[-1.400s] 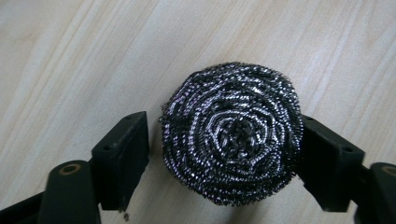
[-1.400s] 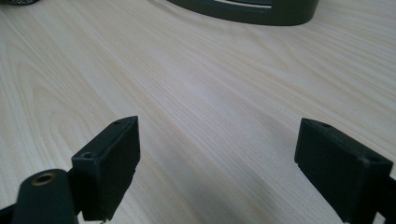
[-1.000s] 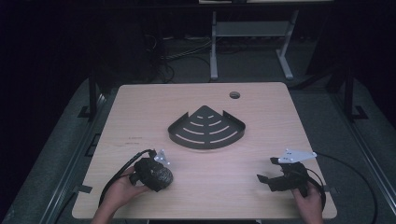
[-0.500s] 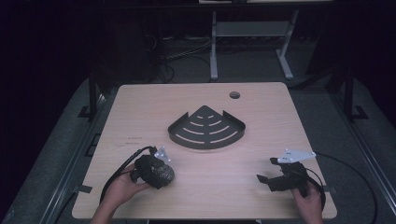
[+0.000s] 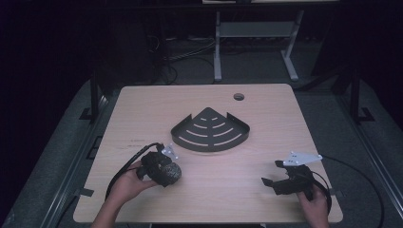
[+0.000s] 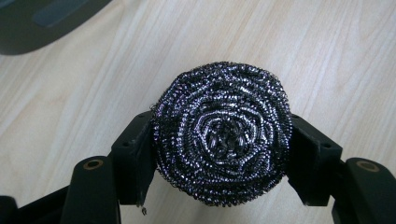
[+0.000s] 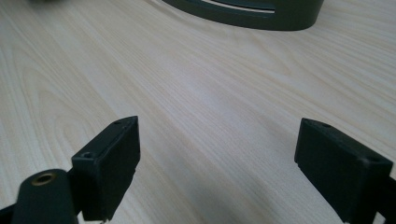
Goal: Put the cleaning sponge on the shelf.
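Note:
A round steel-wool scourer (image 6: pixel 223 134) sits squeezed between the two black jaws of my left gripper (image 6: pixel 219 154), just above the wooden table. From above, the scourer (image 5: pixel 170 173) and the left gripper (image 5: pixel 161 167) are at the table's front left. A dark quarter-round corner shelf (image 5: pixel 210 130) with slots lies flat at the table's middle, and its rim (image 7: pixel 261 11) runs along the top of the right gripper view. My right gripper (image 7: pixel 217 163) stands open over bare wood at the front right (image 5: pixel 273 180), nothing between its jaws.
The light wooden table (image 5: pixel 266 114) has a round cable hole (image 5: pixel 238 97) near its far edge. Cables trail from both grippers off the front corners. A white metal frame (image 5: pixel 252 38) stands on the dark floor beyond the table.
My left gripper with the scourer has shifted slightly away from the front edge, toward the shelf. The right gripper has stayed put.

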